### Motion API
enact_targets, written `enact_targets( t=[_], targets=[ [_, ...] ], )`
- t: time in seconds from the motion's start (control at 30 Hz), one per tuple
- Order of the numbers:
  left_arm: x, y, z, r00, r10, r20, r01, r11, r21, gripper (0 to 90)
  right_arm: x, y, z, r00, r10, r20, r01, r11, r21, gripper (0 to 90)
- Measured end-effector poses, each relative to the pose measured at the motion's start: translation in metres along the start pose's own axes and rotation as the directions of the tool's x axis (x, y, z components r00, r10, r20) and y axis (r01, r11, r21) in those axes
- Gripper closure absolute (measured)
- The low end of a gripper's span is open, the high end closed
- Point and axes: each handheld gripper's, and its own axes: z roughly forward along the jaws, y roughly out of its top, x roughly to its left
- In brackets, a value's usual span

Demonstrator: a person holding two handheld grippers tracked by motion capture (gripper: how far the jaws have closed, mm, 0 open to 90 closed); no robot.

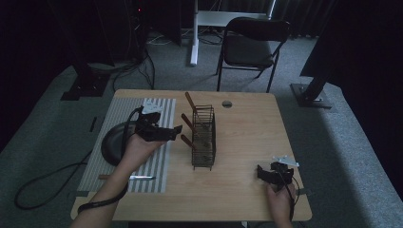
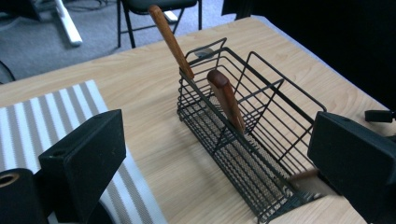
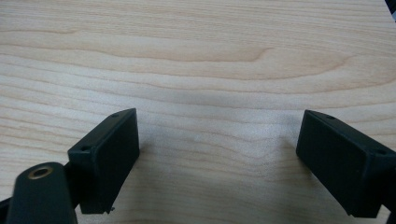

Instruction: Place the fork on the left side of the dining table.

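Note:
A black wire basket point(image 1: 204, 137) stands in the middle of the wooden table point(image 1: 247, 128). Three wooden-handled utensils lean out of its left side, the far handle point(image 1: 189, 100) tallest. My left gripper point(image 1: 177, 131) hovers open just left of the basket, level with the middle handle point(image 1: 187, 121). In the left gripper view, the left gripper point(image 2: 215, 154) has its jaws spread wide, with the basket point(image 2: 252, 140) and two handles point(image 2: 170, 39) point(image 2: 226, 100) ahead of them. My right gripper point(image 1: 261, 172) sits low near the front right corner. In the right gripper view, the right gripper point(image 3: 217, 140) stands open over bare wood.
A grey striped mat point(image 1: 152, 156) covers the table's left side, with a dark round dish point(image 1: 111, 142) on its left edge and a thin utensil point(image 1: 135, 177) near its front. A folding chair point(image 1: 252, 45) stands beyond the far edge. A round grommet point(image 1: 226, 103) marks the far middle.

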Motion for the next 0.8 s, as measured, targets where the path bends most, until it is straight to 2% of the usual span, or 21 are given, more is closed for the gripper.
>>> enact_targets(
  t=[0.03,0.1,0.17,0.3,0.4,0.47,0.57,0.6,0.63,0.7,0.8],
  targets=[
    [0.000,0.000,0.000,1.0000,0.000,0.000,0.000,1.0000,0.000,4.4,0.000,0.000,0.000,1.0000,0.000,0.000,0.000,1.000,0.000,12.9],
    [0.002,0.004,0.010,0.9996,-0.027,0.006,0.027,0.9993,0.025,4.4,0.000,0.000,0.000,1.0000,0.000,0.000,0.000,1.000,0.000,12.9],
    [0.001,0.006,0.017,0.9997,-0.025,-0.005,0.025,0.9993,0.029,4.4,0.000,0.000,0.000,1.0000,-0.001,0.000,0.001,1.000,0.000,12.9],
    [0.002,0.010,0.030,0.9994,-0.034,0.002,0.034,0.9981,0.051,4.5,0.000,0.000,0.000,1.0000,-0.001,0.000,0.001,1.000,0.000,12.9],
    [0.004,0.009,0.040,0.9986,-0.039,-0.035,0.041,0.9967,0.070,6.7,0.000,0.000,0.000,1.0000,0.000,0.000,0.000,1.000,0.000,12.9],
    [0.004,0.007,0.046,0.9985,-0.044,-0.032,0.046,0.9964,0.072,6.7,0.000,0.000,0.000,1.0000,-0.001,0.000,0.001,1.000,0.001,12.9],
    [0.005,0.006,0.053,0.9977,-0.067,-0.008,0.067,0.9947,0.078,6.7,0.000,0.000,0.000,1.0000,-0.001,0.000,0.001,1.000,0.001,12.9],
    [0.005,0.005,0.056,0.9979,-0.064,-0.006,0.065,0.9949,0.077,8.4,0.000,0.000,0.000,1.0000,0.000,0.000,0.000,1.000,0.001,12.9],
    [0.006,0.005,0.058,0.9972,-0.074,0.007,0.074,0.9946,0.072,13.8,0.000,0.000,0.000,1.0000,-0.001,0.000,0.001,1.000,0.001,12.9],
    [0.008,0.005,0.062,0.9941,-0.103,0.036,0.100,0.9925,0.070,13.9,0.000,0.000,0.000,1.0000,-0.001,0.000,0.001,1.000,0.001,12.9],
    [0.008,0.004,0.068,0.9938,-0.100,0.048,0.096,0.9924,0.077,19.8,0.000,0.000,0.000,1.0000,-0.001,-0.001,0.001,1.000,0.001,12.9]
  ],
)
